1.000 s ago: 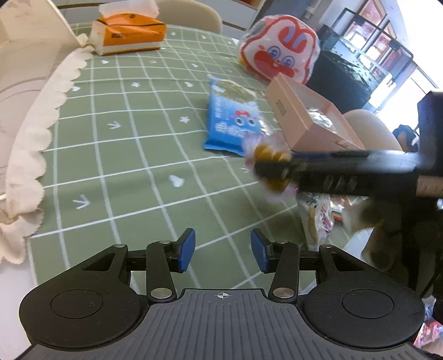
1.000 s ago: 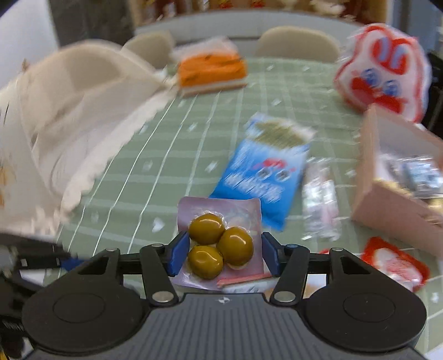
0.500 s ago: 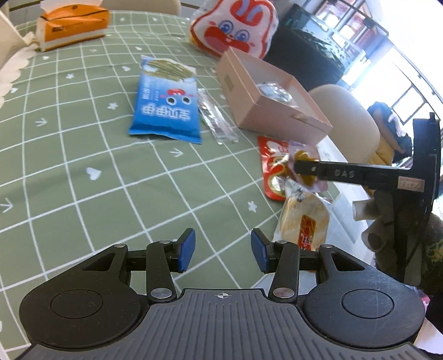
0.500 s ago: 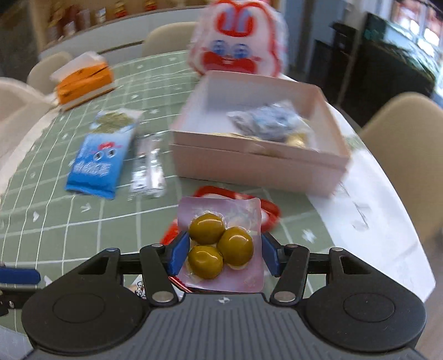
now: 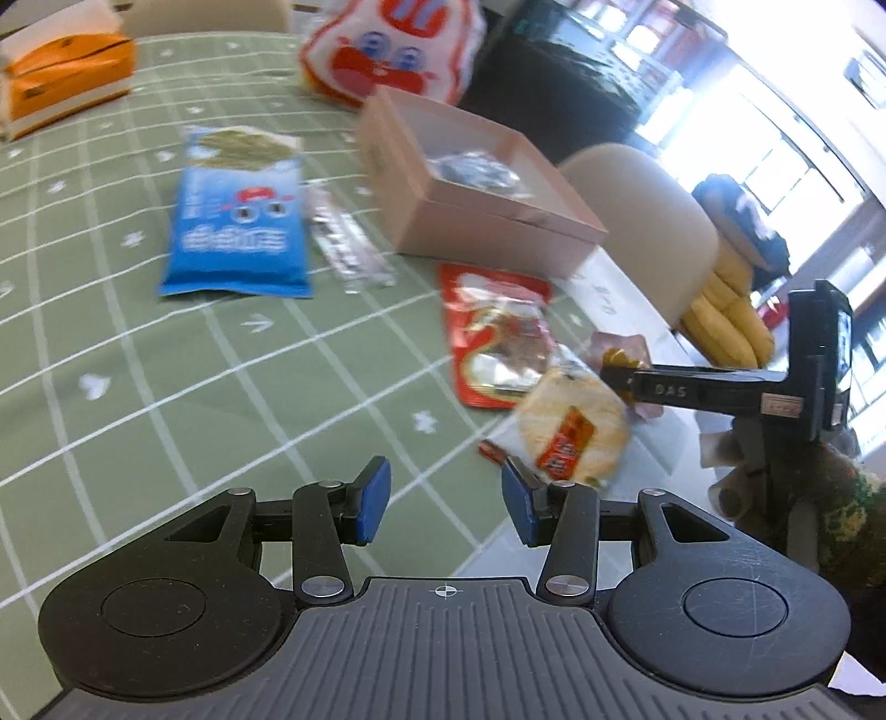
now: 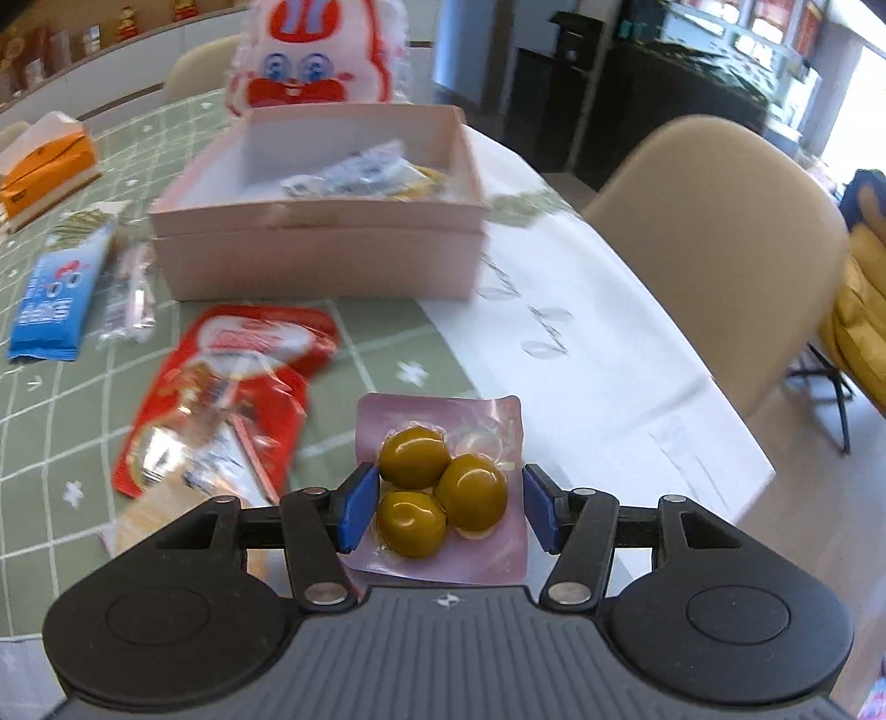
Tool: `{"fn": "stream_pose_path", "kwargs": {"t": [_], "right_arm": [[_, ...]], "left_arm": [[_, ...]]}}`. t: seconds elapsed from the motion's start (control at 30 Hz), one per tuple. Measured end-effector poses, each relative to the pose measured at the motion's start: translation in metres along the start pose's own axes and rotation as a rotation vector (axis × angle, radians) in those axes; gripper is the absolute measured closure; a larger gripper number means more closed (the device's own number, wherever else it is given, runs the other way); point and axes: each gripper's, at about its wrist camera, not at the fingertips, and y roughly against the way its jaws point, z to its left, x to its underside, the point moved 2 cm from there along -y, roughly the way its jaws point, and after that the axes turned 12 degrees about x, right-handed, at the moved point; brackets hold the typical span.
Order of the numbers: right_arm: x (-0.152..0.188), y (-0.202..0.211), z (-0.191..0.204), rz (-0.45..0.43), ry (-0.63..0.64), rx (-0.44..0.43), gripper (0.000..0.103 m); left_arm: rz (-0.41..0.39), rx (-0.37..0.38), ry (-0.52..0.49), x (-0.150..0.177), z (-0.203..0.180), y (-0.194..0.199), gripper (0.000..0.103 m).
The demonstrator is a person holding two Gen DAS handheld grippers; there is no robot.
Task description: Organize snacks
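Note:
My right gripper (image 6: 449,505) is shut on a clear pink packet of three olives (image 6: 440,487), held above the table's near right edge. It also shows in the left wrist view (image 5: 620,360) at the right. An open pink box (image 6: 315,221) holding a few wrapped snacks stands ahead of it, also in the left wrist view (image 5: 470,188). My left gripper (image 5: 446,504) is open and empty above the green cloth, just left of a round bread packet (image 5: 573,426). A red packet (image 5: 495,338), a clear packet (image 5: 346,243) and a blue packet (image 5: 241,216) lie on the table.
A big rabbit-face bag (image 5: 387,50) stands behind the box. An orange tissue box (image 5: 61,77) sits far left. Beige chairs (image 6: 731,249) stand at the table's right side. The table edge (image 6: 637,387) with a white cloth runs close on the right.
Both grippers swung right, away from the lace-edged cover. The right gripper carried the olive packet toward the pink box. The left gripper came closer to the bread packet.

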Motion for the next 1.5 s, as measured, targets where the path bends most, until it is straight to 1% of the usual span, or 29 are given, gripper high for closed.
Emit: {"fn": "stream_pose_path", "kwargs": {"t": [0.03,0.1,0.17,0.27,0.37,0.43,0.5,0.53,0.63,0.7,0.8,0.83,0.9,0.93,1.0,1.07,1.1,1.13,1.17,1.2,1.27,1.4,1.5], "right_arm": [[0.004,-0.001,-0.003,0.014,-0.003,0.016,0.047],[0.010,0.000,-0.004,0.027,0.002,0.021,0.047],[0.017,0.007,-0.001,0.036,0.012,-0.008,0.047],[0.026,0.020,0.014,0.049,0.031,-0.095,0.047],[0.025,0.033,0.041,0.037,0.060,-0.184,0.047],[0.024,0.040,0.061,0.028,0.091,-0.253,0.047],[0.023,0.044,0.078,0.014,0.128,-0.285,0.047],[0.022,0.045,0.083,0.005,0.145,-0.293,0.047],[0.020,0.045,0.088,-0.015,0.172,-0.276,0.047],[0.019,0.043,0.080,-0.025,0.173,-0.248,0.047],[0.019,0.036,0.065,-0.030,0.173,-0.194,0.046],[0.020,0.033,0.059,-0.023,0.165,-0.180,0.046],[0.022,0.029,0.047,-0.009,0.136,-0.172,0.045],[0.023,0.027,0.041,0.000,0.116,-0.170,0.045],[0.025,0.024,0.033,0.015,0.079,-0.173,0.045],[0.027,0.022,0.027,0.026,0.042,-0.185,0.042],[0.028,0.022,0.027,0.024,0.042,-0.181,0.042],[0.029,0.023,0.027,0.022,0.049,-0.174,0.038],[0.029,0.023,0.027,0.023,0.051,-0.167,0.035],[0.030,0.023,0.027,0.025,0.047,-0.164,0.034],[0.031,0.023,0.025,0.033,0.031,-0.167,0.031],[0.032,0.022,0.025,0.034,0.026,-0.158,0.028],[0.034,0.022,0.025,0.031,0.021,-0.155,0.026]], "left_arm": [[0.009,0.003,-0.008,-0.001,-0.003,-0.004,0.054],[0.028,-0.002,-0.020,-0.002,-0.009,-0.012,0.054],[0.038,-0.011,-0.029,-0.003,-0.012,-0.017,0.054],[0.044,-0.015,-0.037,-0.004,-0.012,-0.018,0.054],[0.039,-0.025,-0.049,-0.003,-0.011,-0.013,0.053],[0.028,-0.035,-0.079,-0.001,-0.011,-0.005,0.054],[0.027,-0.043,-0.141,0.003,-0.013,0.003,0.053],[0.039,-0.047,-0.178,0.005,-0.015,0.005,0.053],[0.093,-0.064,-0.307,0.016,-0.027,0.007,0.053],[0.130,-0.090,-0.422,0.025,-0.038,0.004,0.053],[0.168,-0.164,-0.553,0.036,-0.047,-0.006,0.053],[0.181,-0.189,-0.589,0.039,-0.049,-0.011,0.053],[0.200,-0.206,-0.626,0.042,-0.050,-0.019,0.053],[0.211,-0.208,-0.635,0.043,-0.049,-0.022,0.050],[0.200,-0.201,-0.631,0.040,-0.048,-0.027,0.048],[0.185,-0.214,-0.584,0.032,-0.044,-0.031,0.047],[0.170,-0.234,-0.555,0.027,-0.041,-0.032,0.047],[0.159,-0.257,-0.534,0.022,-0.038,-0.034,0.046],[0.152,-0.266,-0.512,0.018,-0.035,-0.036,0.045],[0.152,-0.260,-0.490,0.014,-0.034,-0.038,0.046],[0.159,-0.231,-0.473,0.011,-0.035,-0.040,0.050],[0.196,-0.136,-0.474,0.011,-0.040,-0.046,0.049],[0.215,-0.098,-0.479,0.009,-0.040,-0.047,0.049]]}}
